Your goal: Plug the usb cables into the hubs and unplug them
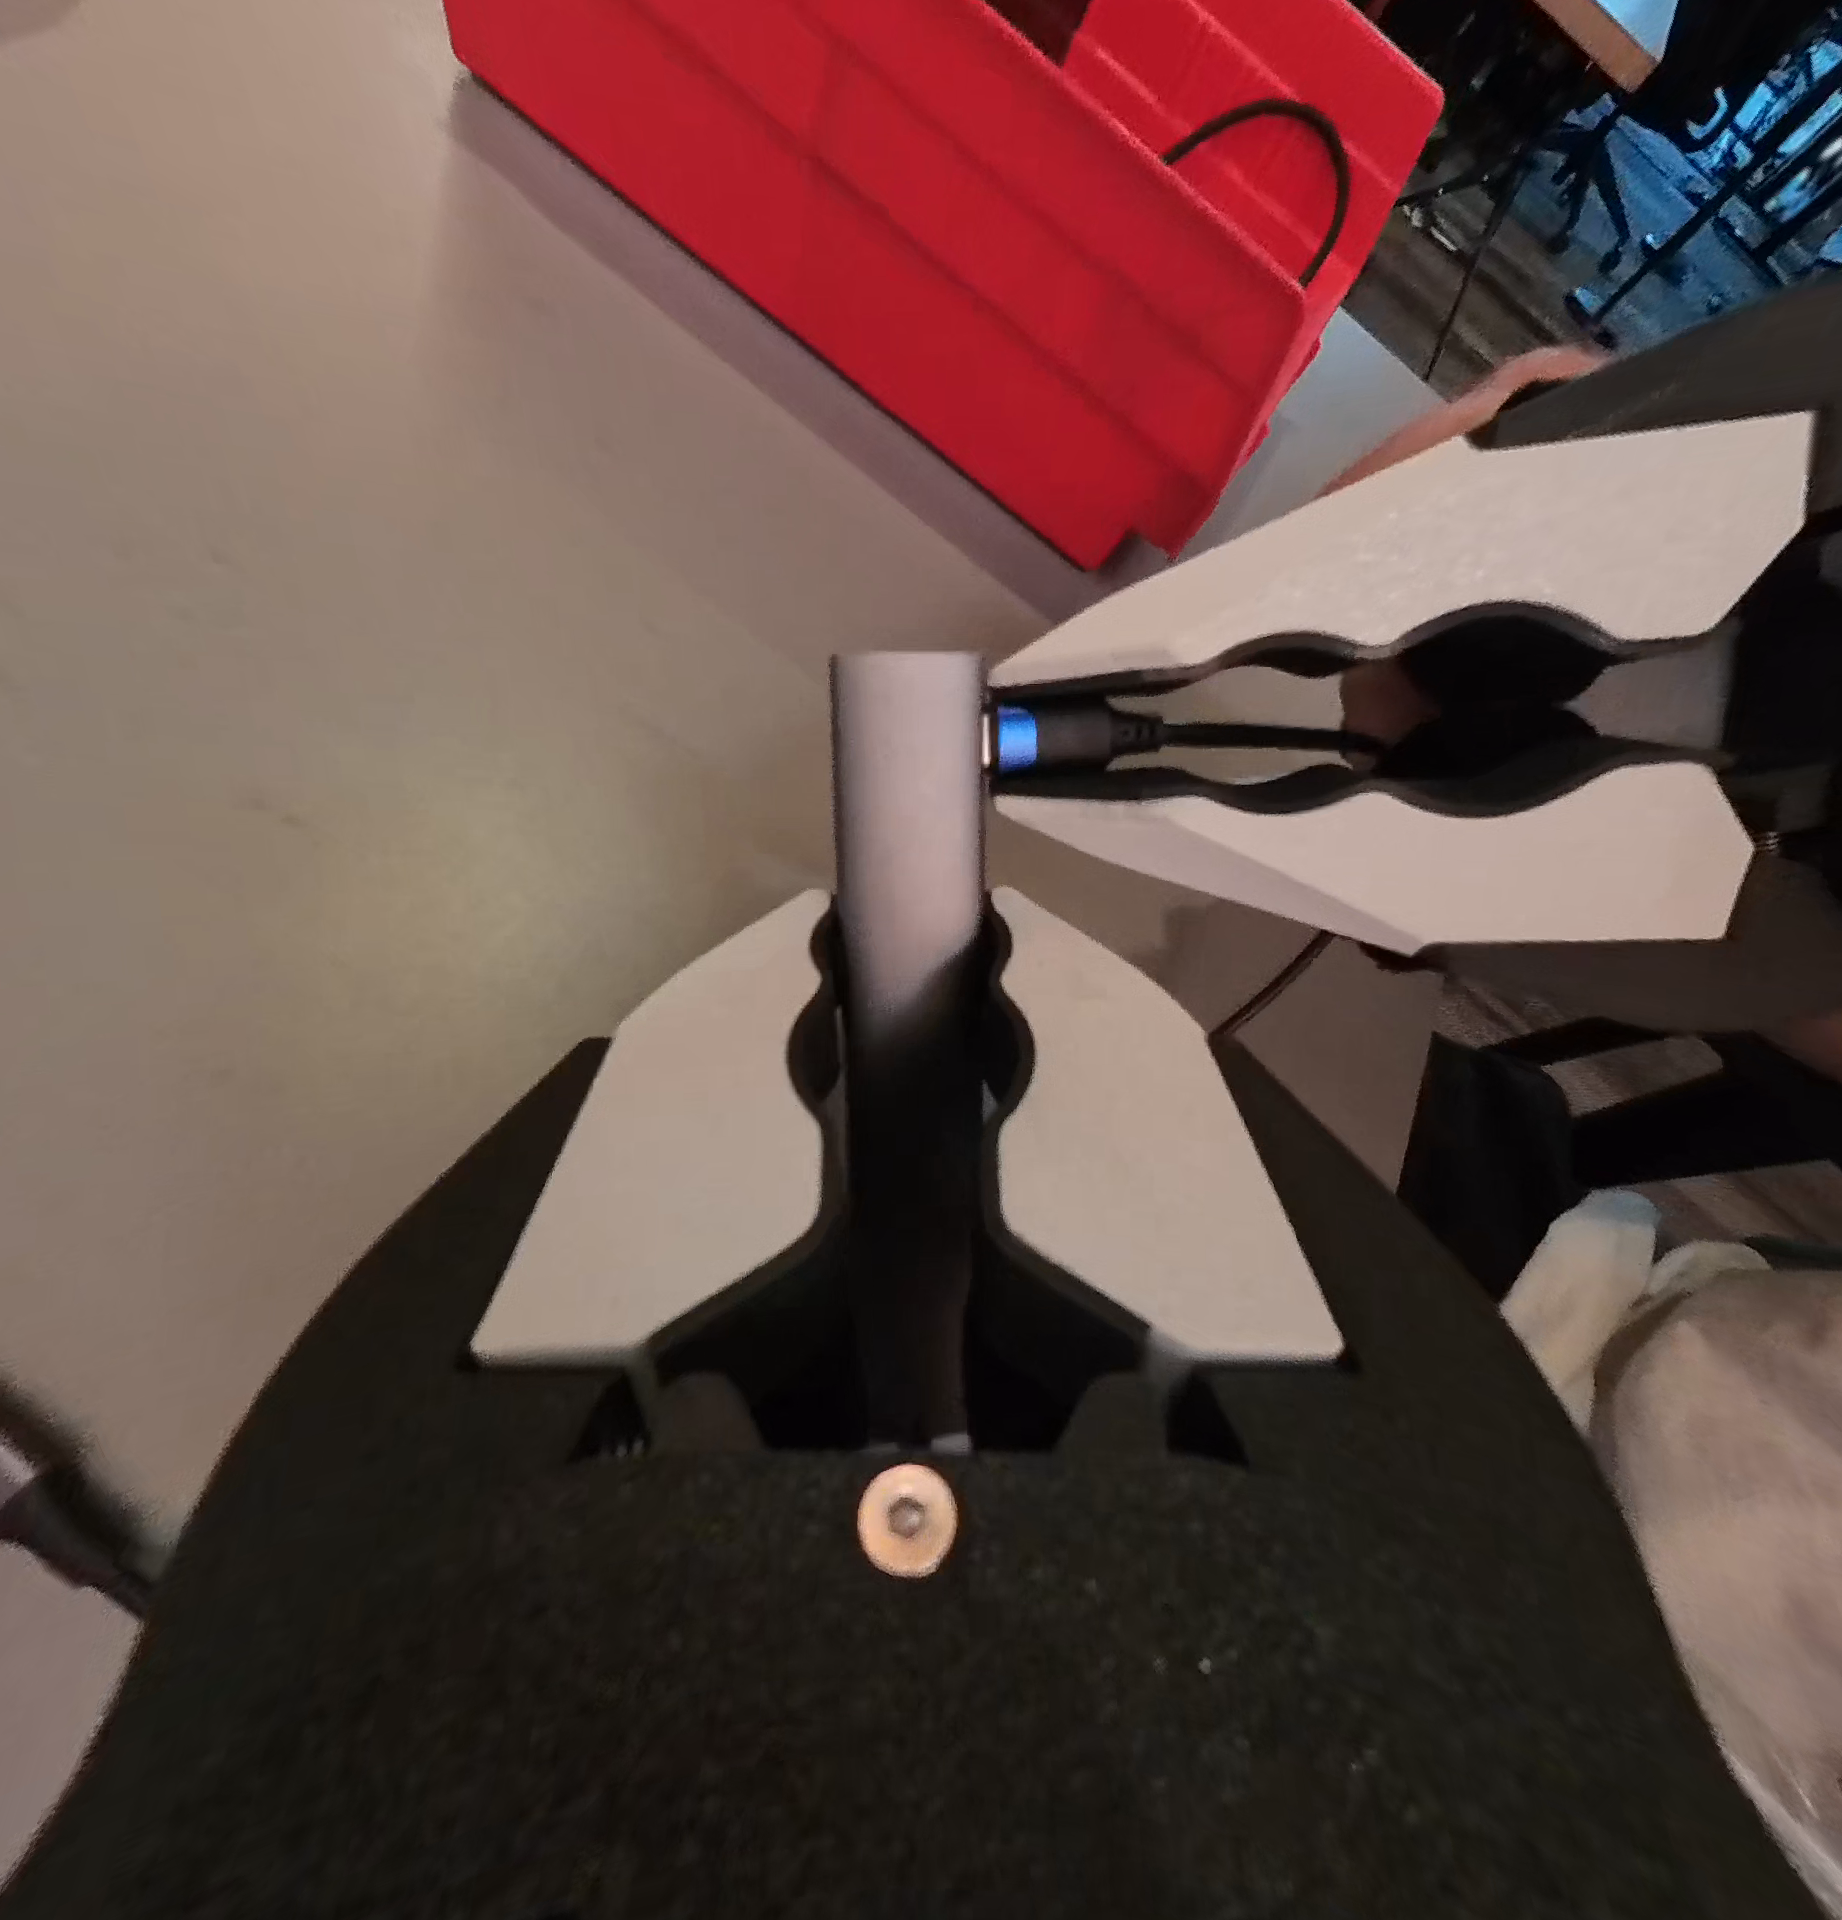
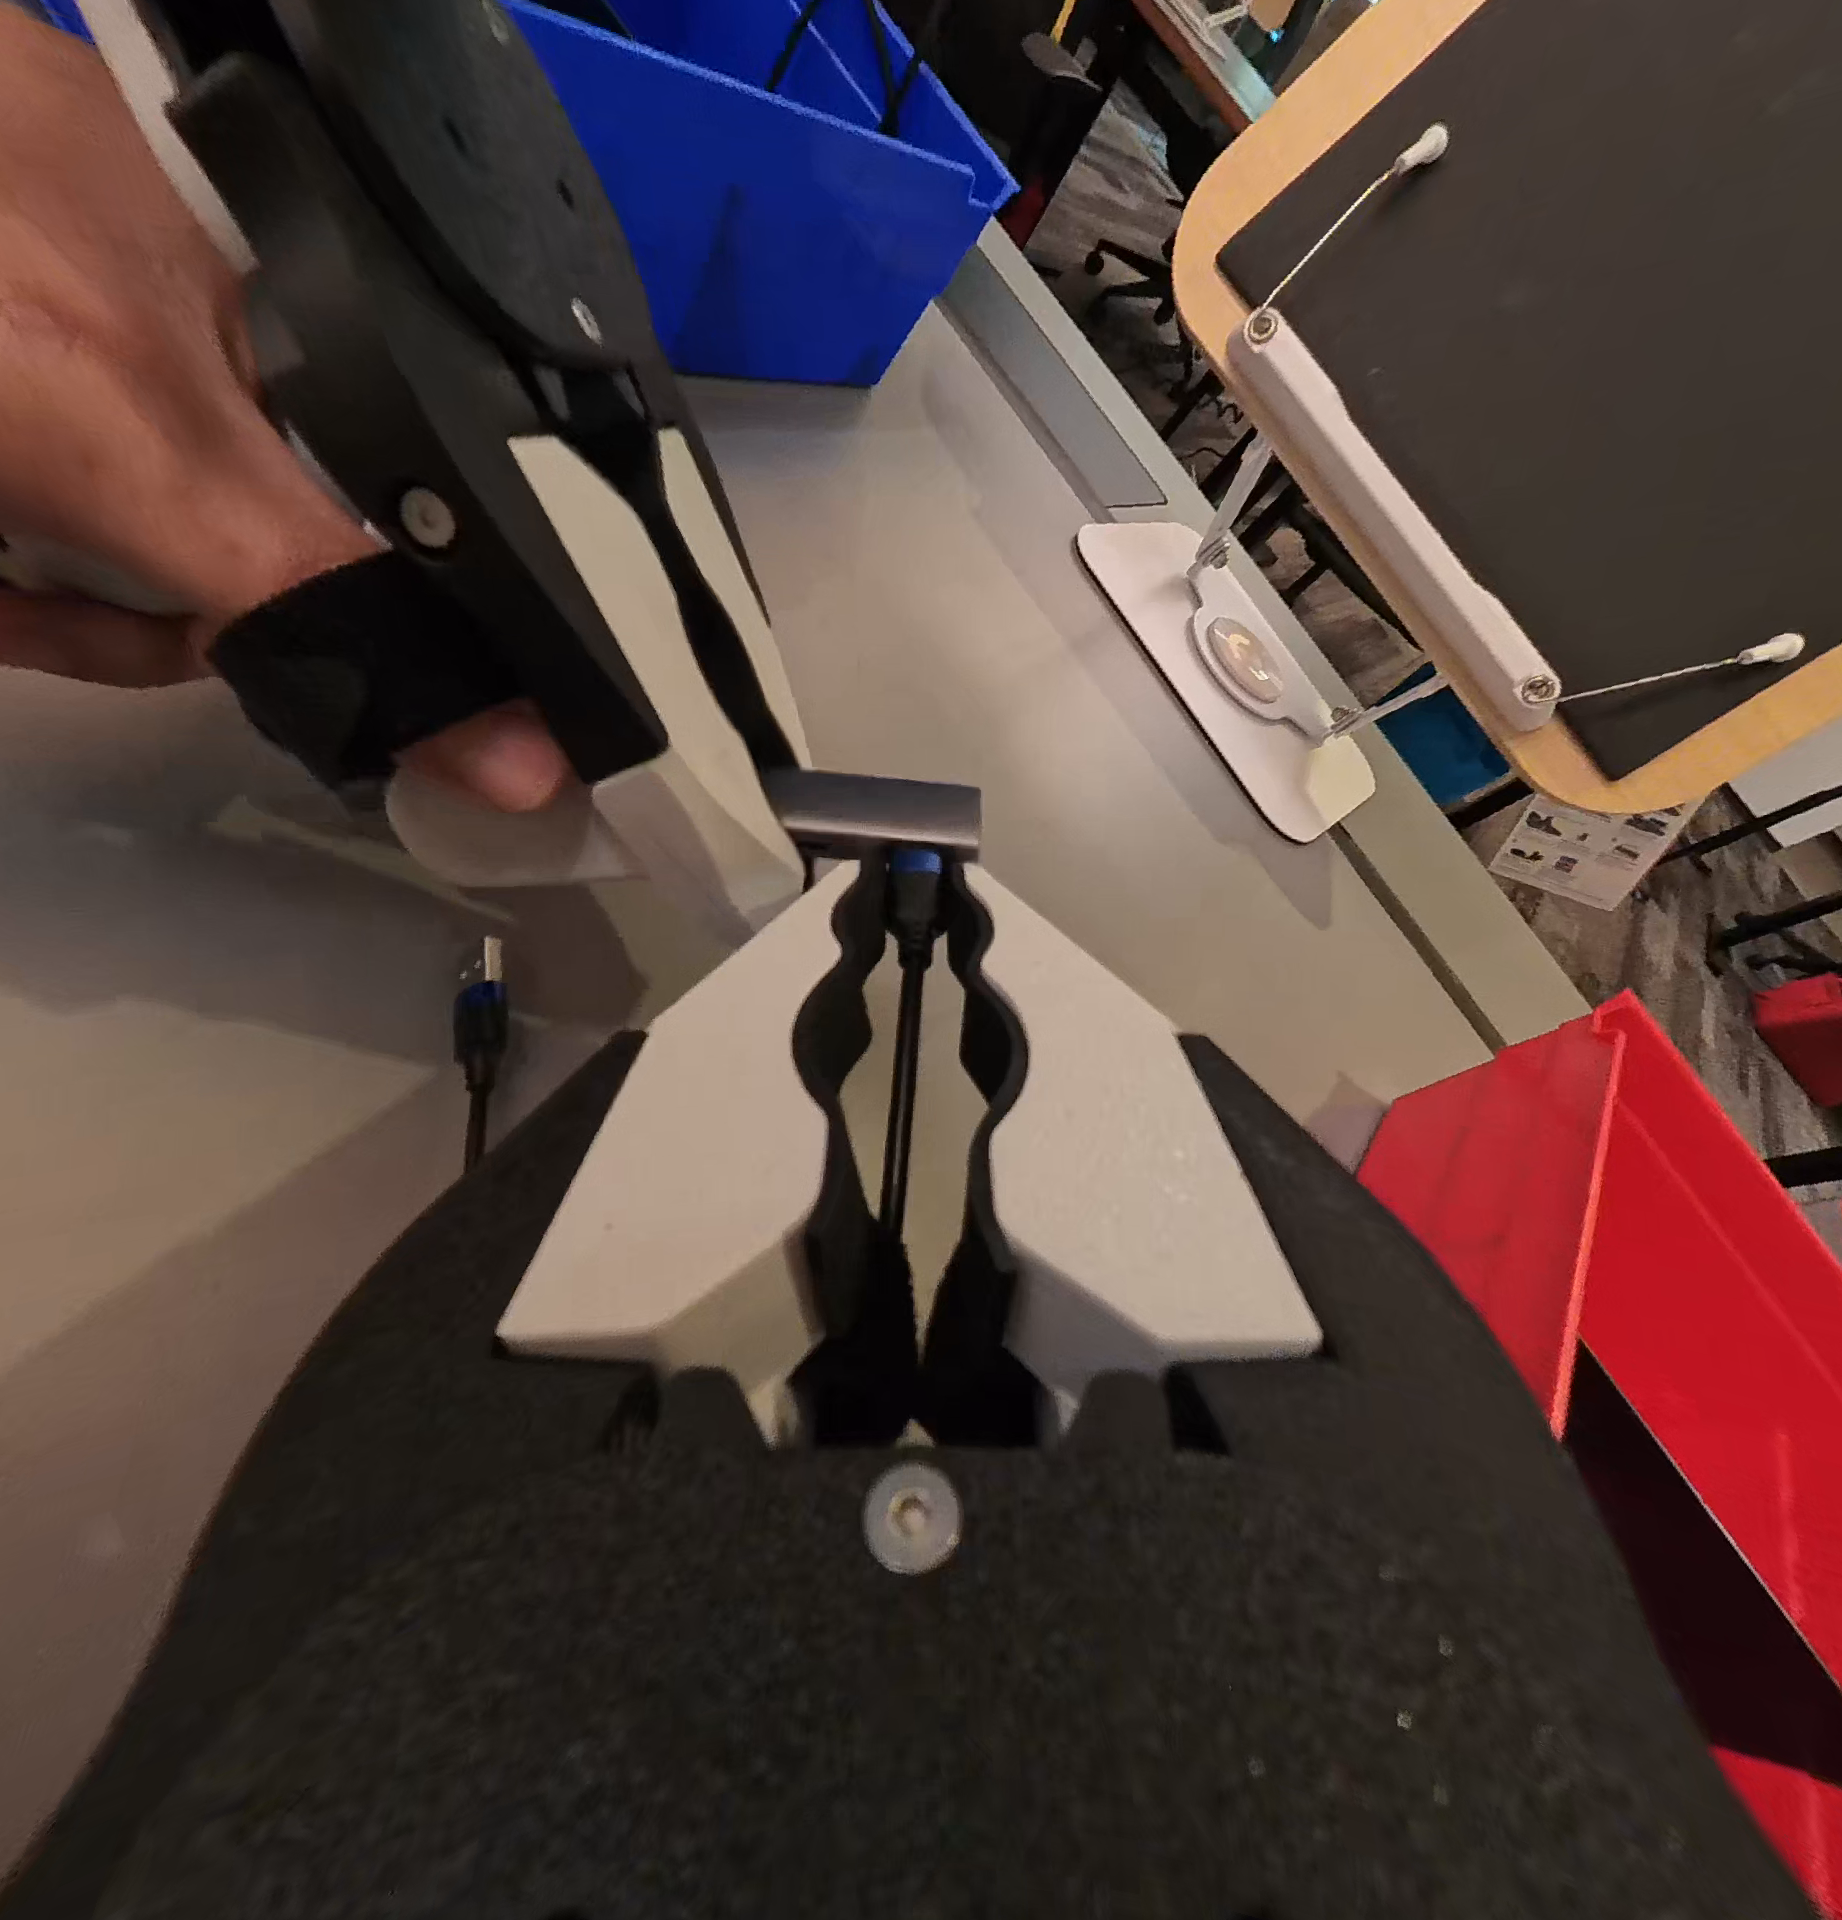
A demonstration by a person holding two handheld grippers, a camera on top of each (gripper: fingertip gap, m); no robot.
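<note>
My left gripper (image 1: 912, 909) is shut on a slim grey USB hub (image 1: 904, 769) and holds it above the table; the hub sticks out past the fingertips. My right gripper (image 2: 909, 878) is shut on a black USB plug with a blue collar (image 2: 912, 883), and the plug's metal end is against or in the hub's side (image 2: 881, 810). In the left wrist view the right gripper (image 1: 1000, 740) comes in from the right with that plug (image 1: 1042, 736). The plug's thin black cable (image 2: 901, 1070) runs back between my right fingers. A second blue-collared USB plug (image 2: 484, 1003) lies loose on the table.
A red bin (image 1: 958, 270) with a black cable stands at the back of the table (image 1: 273, 623); it also shows at the right (image 2: 1623, 1299). A blue bin (image 2: 782, 208) stands behind. A person's hand (image 2: 96, 416) holds the left gripper. The table edge runs along the right. Only a small space, under 4 cm, lies between the two pairs of fingers.
</note>
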